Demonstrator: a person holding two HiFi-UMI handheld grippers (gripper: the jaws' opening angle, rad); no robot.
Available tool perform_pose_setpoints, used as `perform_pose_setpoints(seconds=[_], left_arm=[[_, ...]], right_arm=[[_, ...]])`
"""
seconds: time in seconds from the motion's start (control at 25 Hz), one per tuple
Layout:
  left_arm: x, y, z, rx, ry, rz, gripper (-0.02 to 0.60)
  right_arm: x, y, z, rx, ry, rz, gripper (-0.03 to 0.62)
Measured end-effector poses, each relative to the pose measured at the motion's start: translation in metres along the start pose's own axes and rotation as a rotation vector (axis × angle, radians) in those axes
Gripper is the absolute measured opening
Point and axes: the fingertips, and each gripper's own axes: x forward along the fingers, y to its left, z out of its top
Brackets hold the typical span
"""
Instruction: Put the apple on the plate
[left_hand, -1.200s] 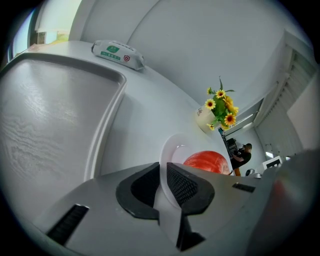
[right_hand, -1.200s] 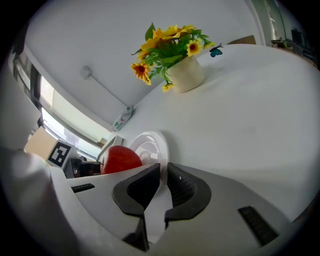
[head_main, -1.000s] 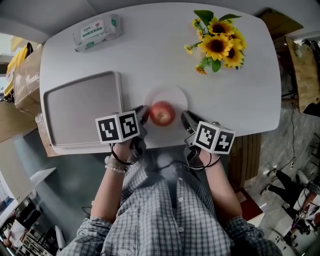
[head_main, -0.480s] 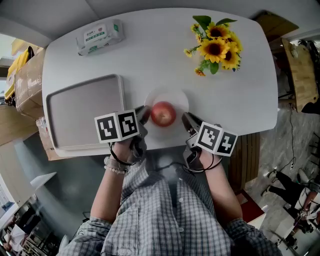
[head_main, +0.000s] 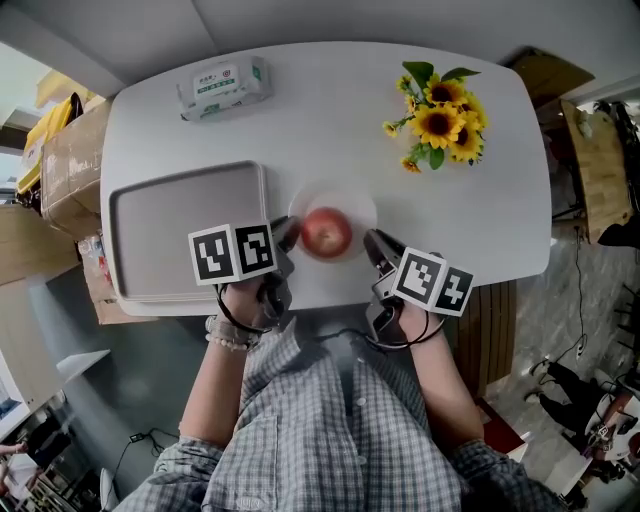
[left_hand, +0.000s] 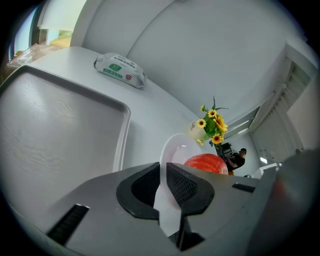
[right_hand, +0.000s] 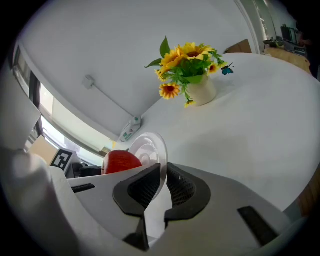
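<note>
A white table (head_main: 330, 120) is filling the head view, with a grey floor and a cardboard box (head_main: 65, 160) showing beyond its left edge. A person in a checked shirt (head_main: 330, 420) is standing at the near edge and holding one gripper in each hand.

The left gripper (head_main: 285, 237) is pointing forward and down at the left side of a white plate (head_main: 345, 197). In the left gripper view, its jaws (left_hand: 163, 172) are clamping the thin rim of the plate (left_hand: 175, 150), with a ribbed pad pressing on each face of the rim. The right gripper (head_main: 375, 245) is meeting the plate from the opposite side. In the right gripper view, its jaws (right_hand: 163, 175) are likewise pinching the rim of the plate (right_hand: 147, 145).

The red apple (head_main: 326, 232) is sitting on the plate, between the two grippers: just to the right of the left gripper's tips and just to the left of the right gripper's tips. It is appearing past the jaws in the left gripper view (left_hand: 205, 163) and in the right gripper view (right_hand: 121, 162). Whether the plate is resting on the table cannot be told.

A grey tray (head_main: 170, 230) is lying just to the left of the left gripper, with nothing on it. A pack of wipes (head_main: 225, 87) is lying well ahead of the left gripper, near the far edge. A vase of sunflowers (head_main: 437, 120) is standing well ahead of the right gripper and to its right.
</note>
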Motion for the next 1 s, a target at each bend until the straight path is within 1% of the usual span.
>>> perform_pose_setpoints(seconds=[0.16, 0.32, 0.56, 0.76, 1.0], left_arm=[[-0.018, 0.014, 0.009, -0.025, -0.025, 0.014, 0.046], [-0.038, 0.032, 0.017, -0.034, -0.051, 0.042, 0.046], [-0.074, 0.065, 0.021, -0.114, -0.102, 0.057, 0.046], [-0.101, 0.098, 0.018, -0.172, -0.133, 0.085, 0.046], [-0.123, 0.138, 0.014, -0.215, -0.146, 0.125, 0.046]], right_arm=[[0.009, 0.022, -0.003, -0.025, 0.013, 0.022, 0.049], [0.023, 0.047, -0.007, -0.081, 0.044, 0.042, 0.049], [0.043, 0.089, -0.017, -0.153, 0.095, 0.085, 0.049], [0.062, 0.121, -0.037, -0.195, 0.147, 0.118, 0.049], [0.086, 0.147, -0.066, -0.242, 0.216, 0.136, 0.049]])
